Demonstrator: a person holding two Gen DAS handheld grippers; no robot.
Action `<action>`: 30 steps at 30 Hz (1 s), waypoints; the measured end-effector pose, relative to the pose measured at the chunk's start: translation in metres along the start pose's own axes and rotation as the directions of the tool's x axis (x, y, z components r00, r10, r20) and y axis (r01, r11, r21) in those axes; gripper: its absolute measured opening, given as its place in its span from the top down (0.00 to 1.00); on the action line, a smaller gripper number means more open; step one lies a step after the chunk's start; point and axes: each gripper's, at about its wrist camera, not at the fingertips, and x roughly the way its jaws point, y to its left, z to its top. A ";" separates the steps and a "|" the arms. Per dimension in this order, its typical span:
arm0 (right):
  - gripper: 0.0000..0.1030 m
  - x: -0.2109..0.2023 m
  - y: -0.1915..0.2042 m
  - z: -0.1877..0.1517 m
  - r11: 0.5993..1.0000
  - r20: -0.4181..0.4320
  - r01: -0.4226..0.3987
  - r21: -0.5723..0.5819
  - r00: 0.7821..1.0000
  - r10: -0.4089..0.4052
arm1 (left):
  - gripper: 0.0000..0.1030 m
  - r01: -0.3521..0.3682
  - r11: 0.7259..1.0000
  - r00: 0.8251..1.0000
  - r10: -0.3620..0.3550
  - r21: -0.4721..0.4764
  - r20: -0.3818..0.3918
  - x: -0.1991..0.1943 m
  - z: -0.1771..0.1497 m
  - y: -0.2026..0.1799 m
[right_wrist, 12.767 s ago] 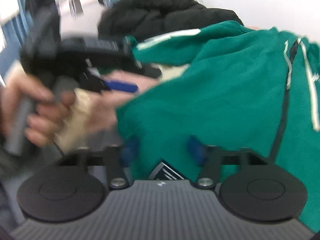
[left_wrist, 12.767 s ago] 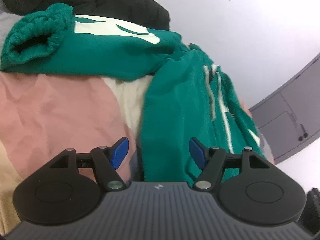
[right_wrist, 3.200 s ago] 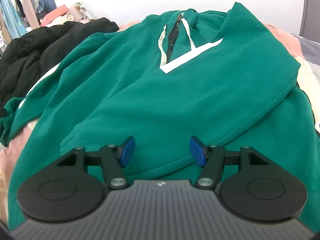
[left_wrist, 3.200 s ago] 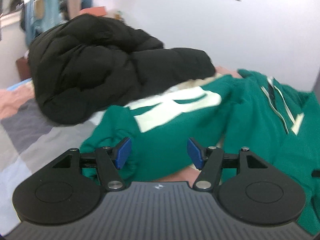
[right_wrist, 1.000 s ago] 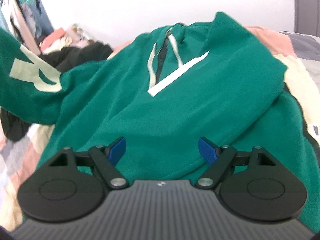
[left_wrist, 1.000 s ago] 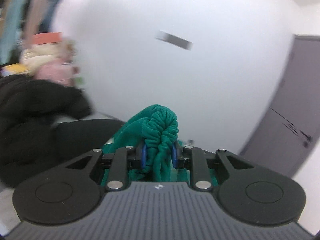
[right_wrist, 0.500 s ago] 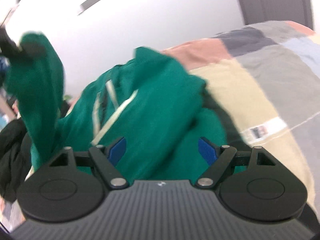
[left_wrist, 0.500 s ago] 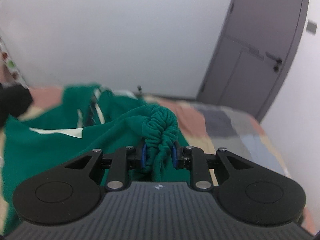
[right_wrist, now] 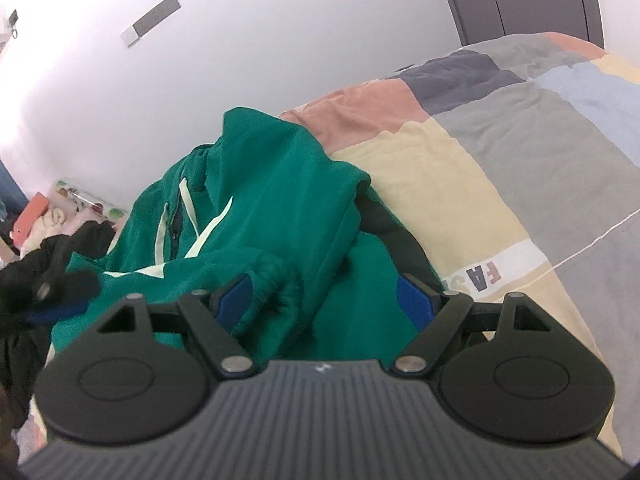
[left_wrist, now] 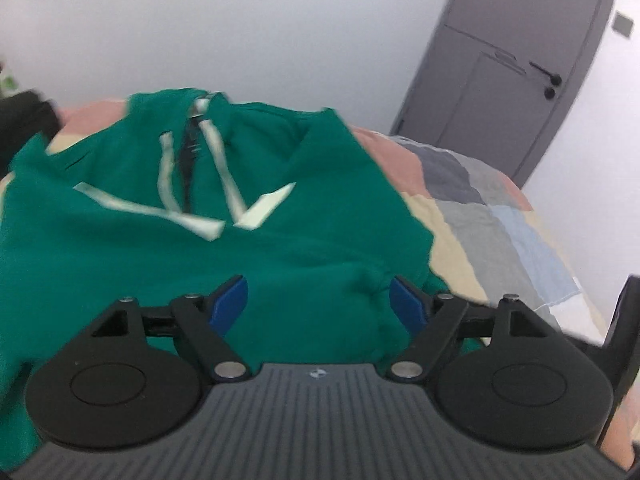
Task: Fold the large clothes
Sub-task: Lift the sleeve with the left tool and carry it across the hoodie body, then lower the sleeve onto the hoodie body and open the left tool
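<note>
Hoodie (left_wrist: 280, 248) lies just below the left gripper (left_wrist: 318, 300), whose jaws have just opened, clamping nothing.

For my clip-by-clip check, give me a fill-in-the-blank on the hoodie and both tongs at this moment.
1. The hoodie on the patchwork bedspread is ___ in colour.
2. The left tongs have just been opening and now grip ___.
3. The right tongs stand ___ above the hoodie's gathered cuff.
4. Behind the bed in the left wrist view stands a grey ___.

Missing words: green; nothing; open; door
</note>
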 end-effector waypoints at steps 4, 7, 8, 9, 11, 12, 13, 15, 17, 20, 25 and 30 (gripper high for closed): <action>0.21 -0.004 0.008 -0.001 0.999 -0.012 -0.050 0.001 0.999 0.050 | 0.20 -0.060 0.990 0.997 0.065 -0.125 0.038 -0.029 -0.027 0.060; 0.21 -0.003 0.017 -0.004 0.994 -0.024 -0.112 -0.004 0.993 0.112 | 0.20 -0.096 0.954 0.991 0.119 -0.285 0.066 -0.043 -0.048 0.116; 0.21 -0.002 0.020 -0.006 0.993 -0.027 -0.114 -0.013 0.993 0.113 | 0.20 -0.084 0.938 0.990 0.117 -0.337 0.078 -0.048 -0.054 0.133; 0.21 -0.002 0.023 -0.007 0.993 -0.026 -0.114 -0.026 0.993 0.113 | 0.21 -0.069 0.923 0.989 0.111 -0.377 0.093 -0.051 -0.060 0.147; 0.21 0.001 0.027 -0.008 0.992 -0.021 -0.117 -0.045 0.993 0.116 | 0.21 -0.029 0.898 0.988 0.092 -0.439 0.122 -0.050 -0.072 0.170; 0.21 0.004 0.028 -0.008 0.992 -0.023 -0.114 -0.048 0.993 0.113 | 0.21 -0.015 0.887 0.988 0.085 -0.461 0.131 -0.046 -0.076 0.179; 0.21 0.005 0.030 -0.008 0.992 -0.024 -0.112 -0.049 0.993 0.111 | 0.22 -0.001 0.879 0.988 0.076 -0.476 0.138 -0.042 -0.078 0.185; 0.21 0.011 0.033 -0.009 0.993 -0.028 -0.108 -0.050 0.994 0.107 | 0.23 0.038 0.863 0.984 0.056 -0.503 0.171 -0.034 -0.081 0.194; 0.22 0.018 0.038 -0.011 0.993 -0.035 -0.098 -0.073 0.995 0.096 | 0.30 0.067 0.848 0.981 0.040 -0.525 0.190 -0.021 -0.079 0.202; 0.22 0.029 0.049 -0.015 0.988 -0.044 -0.056 -0.146 0.998 0.050 | 0.50 0.077 0.836 0.976 0.046 -0.543 0.211 -0.003 -0.073 0.207; 0.35 0.048 0.061 -0.022 0.975 -0.049 -0.010 -0.222 0.999 -0.001 | 0.86 0.088 0.831 0.966 0.063 -0.549 0.251 -0.009 -0.067 0.216; 0.59 0.046 0.084 -0.024 0.952 -0.021 -0.024 -0.306 1.000 0.018 | 0.86 0.100 0.822 0.951 0.088 -0.561 0.297 -0.033 -0.058 0.230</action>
